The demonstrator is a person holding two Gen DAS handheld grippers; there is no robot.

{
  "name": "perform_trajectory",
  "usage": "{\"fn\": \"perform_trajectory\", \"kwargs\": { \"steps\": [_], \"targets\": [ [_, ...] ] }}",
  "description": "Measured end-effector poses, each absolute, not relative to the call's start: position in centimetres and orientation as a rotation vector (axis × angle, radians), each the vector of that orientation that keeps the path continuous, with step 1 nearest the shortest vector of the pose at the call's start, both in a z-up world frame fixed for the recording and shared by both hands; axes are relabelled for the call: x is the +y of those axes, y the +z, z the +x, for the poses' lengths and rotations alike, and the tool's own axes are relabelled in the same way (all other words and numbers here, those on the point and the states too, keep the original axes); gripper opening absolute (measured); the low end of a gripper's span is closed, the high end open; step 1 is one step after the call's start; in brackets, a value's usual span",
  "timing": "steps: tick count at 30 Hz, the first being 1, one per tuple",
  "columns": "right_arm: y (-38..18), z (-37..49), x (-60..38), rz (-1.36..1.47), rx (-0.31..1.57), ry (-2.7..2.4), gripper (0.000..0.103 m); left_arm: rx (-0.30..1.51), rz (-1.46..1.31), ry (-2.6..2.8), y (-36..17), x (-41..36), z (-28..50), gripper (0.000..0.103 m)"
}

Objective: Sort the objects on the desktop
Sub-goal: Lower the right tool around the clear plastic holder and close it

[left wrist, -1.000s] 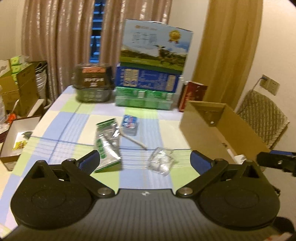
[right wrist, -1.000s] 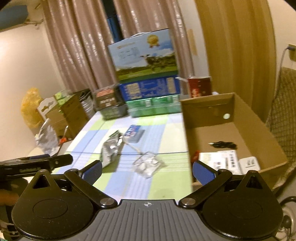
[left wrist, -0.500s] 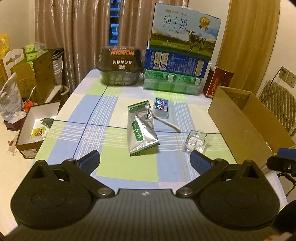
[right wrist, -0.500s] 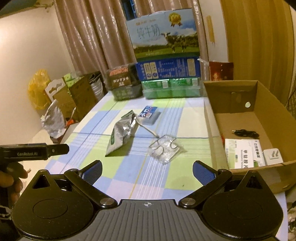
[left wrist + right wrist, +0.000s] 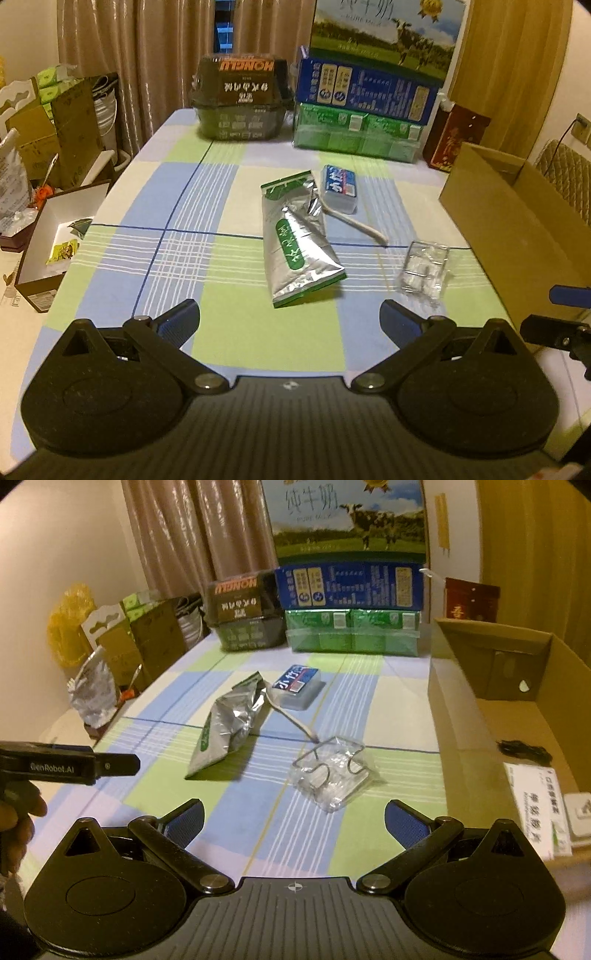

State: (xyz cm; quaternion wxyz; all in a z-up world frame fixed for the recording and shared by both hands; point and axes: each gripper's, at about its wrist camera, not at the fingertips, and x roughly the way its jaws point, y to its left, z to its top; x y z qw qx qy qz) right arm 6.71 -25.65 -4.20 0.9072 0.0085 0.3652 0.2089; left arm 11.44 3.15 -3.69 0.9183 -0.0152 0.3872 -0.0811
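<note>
While both are held low over the near edge of a checked worktop (image 5: 236, 206), the left tool (image 5: 290, 319) and the right tool (image 5: 293, 818) have their blue-padded fingers spread wide, holding nothing and touching nothing. Just ahead of the left tool lies a silver foil pouch (image 5: 297, 245) with a green label. Beyond the pouch sits a small blue-topped plastic box (image 5: 339, 188), and a thin white stick (image 5: 354, 221) runs from beside that box toward a crumpled clear plastic packet (image 5: 423, 267), which is ahead and to the right of the left tool. From the right tool, that same packet is straight ahead and near, with bent wire visible inside it. Right of both tools stands an open cardboard box (image 5: 513, 218). Only the right wrist view looks into it, showing a white carton (image 5: 535, 801) with printed text, a black cable (image 5: 524, 751) and a small white item at the frame edge. Only the left wrist view shows a white-lined open box (image 5: 55, 240) off the worktop's left side. Far ahead, stacked milk cartons (image 5: 349, 572) and a dark basket (image 5: 240, 99) line the back edge. In the right wrist view the left tool enters from the left, with a hand (image 5: 16, 819) gripping its handle
</note>
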Motion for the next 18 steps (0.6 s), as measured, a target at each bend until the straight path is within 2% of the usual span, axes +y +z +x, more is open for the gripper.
{"fn": "perform_trajectory", "kwargs": {
  "steps": [18],
  "targets": [
    [-10.5, 14.5, -23.3, -0.168, 0.723, 0.436, 0.101, 0.834, -0.064, -0.179, -8.9, 3.6, 18.8, 0.102]
  ]
}}
